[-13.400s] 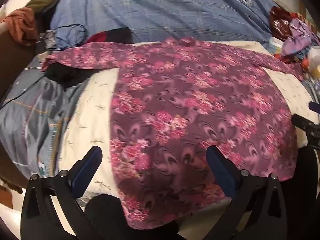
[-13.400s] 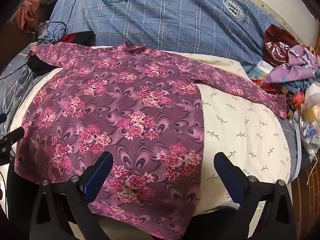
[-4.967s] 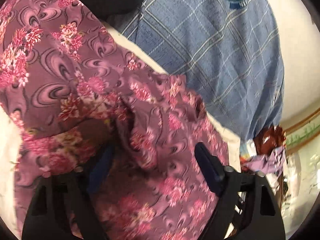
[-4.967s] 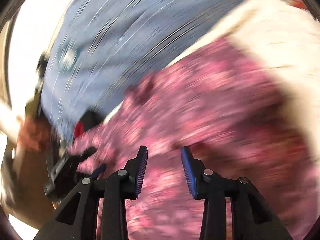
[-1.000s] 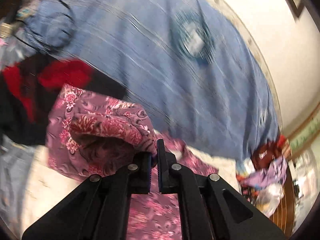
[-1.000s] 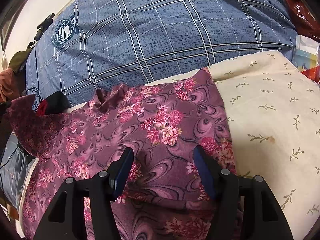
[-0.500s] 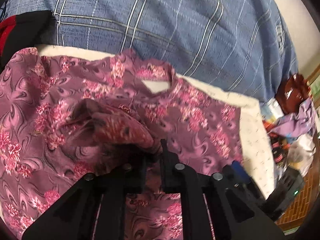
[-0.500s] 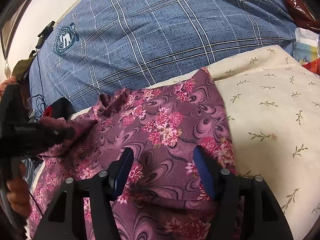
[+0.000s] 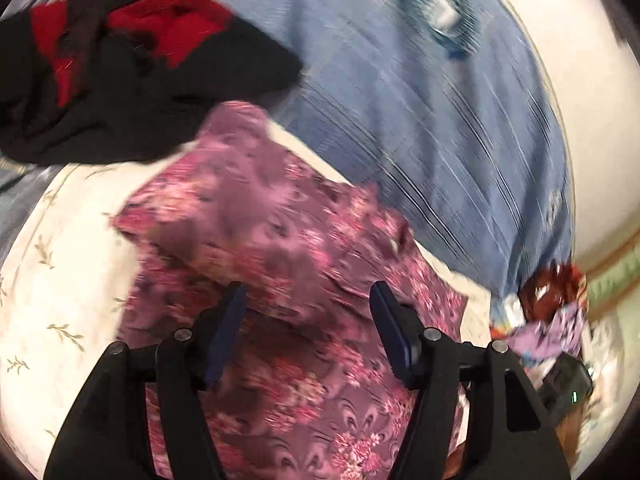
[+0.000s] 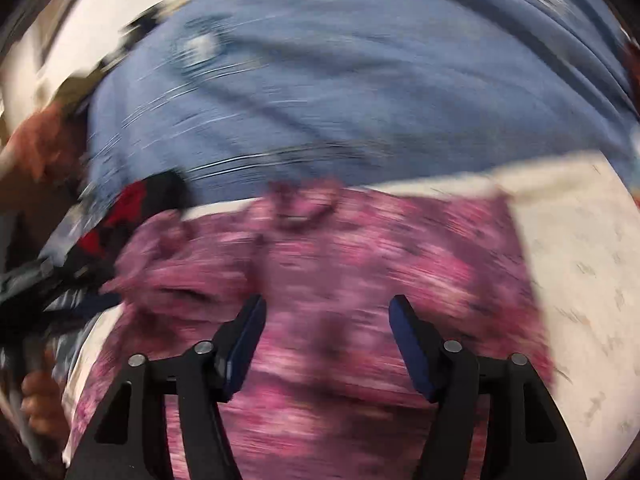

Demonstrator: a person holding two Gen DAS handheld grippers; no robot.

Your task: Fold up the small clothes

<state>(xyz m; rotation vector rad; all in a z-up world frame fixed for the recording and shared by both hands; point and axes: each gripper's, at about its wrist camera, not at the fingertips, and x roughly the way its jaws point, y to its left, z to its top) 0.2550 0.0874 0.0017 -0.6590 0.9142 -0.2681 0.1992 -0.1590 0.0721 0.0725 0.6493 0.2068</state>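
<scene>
A purple shirt with pink flowers lies on a cream leaf-print sheet, both sleeves folded in over its body. My left gripper hovers just above the folded left sleeve. Its jaws are opening and the cloth lies below them, not pinched. In the right wrist view the same shirt is smeared by motion blur. My right gripper hangs over the shirt's middle, its jaws opening too, with nothing pressed between the pads. The collar points toward the blue blanket.
A blue plaid blanket covers the far side. A black and red garment lies at the shirt's upper left corner. A heap of coloured clothes and bags sits at the right. A hand holds the left tool.
My left gripper has let go of the sleeve it carried over the shirt, and the sleeve now lies on the body. The right gripper has swung sideways and widened a little.
</scene>
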